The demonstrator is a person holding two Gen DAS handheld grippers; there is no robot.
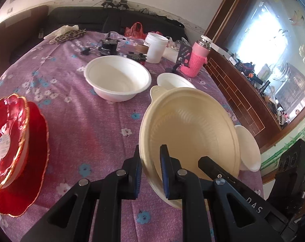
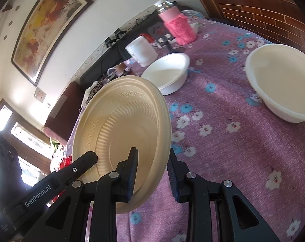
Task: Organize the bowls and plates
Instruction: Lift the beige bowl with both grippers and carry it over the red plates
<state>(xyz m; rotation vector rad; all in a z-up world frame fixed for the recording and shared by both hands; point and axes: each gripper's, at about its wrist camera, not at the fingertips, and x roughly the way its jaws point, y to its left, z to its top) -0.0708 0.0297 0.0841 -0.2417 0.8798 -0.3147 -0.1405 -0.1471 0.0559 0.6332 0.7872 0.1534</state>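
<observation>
Left claw: gripping the near rim of the cream plate — one pad inside the rim, one outside, jaws narrow.
Right claw: clamping the same cream plate at its opposite edge, rim sitting between both pads.
Cream plate: hanging tilted above the bench, held at both sides, ribbed face showing to both cameras.
White bowl: sitting on the floral cloth beyond the plate, apart from it.
Smaller white bowl: peeking out just behind the plate's far rim.
Red plates: lying stacked at the bench's left edge — well apart from both claws.
Pink-sleeved flask: standing upright near the far edge.
</observation>
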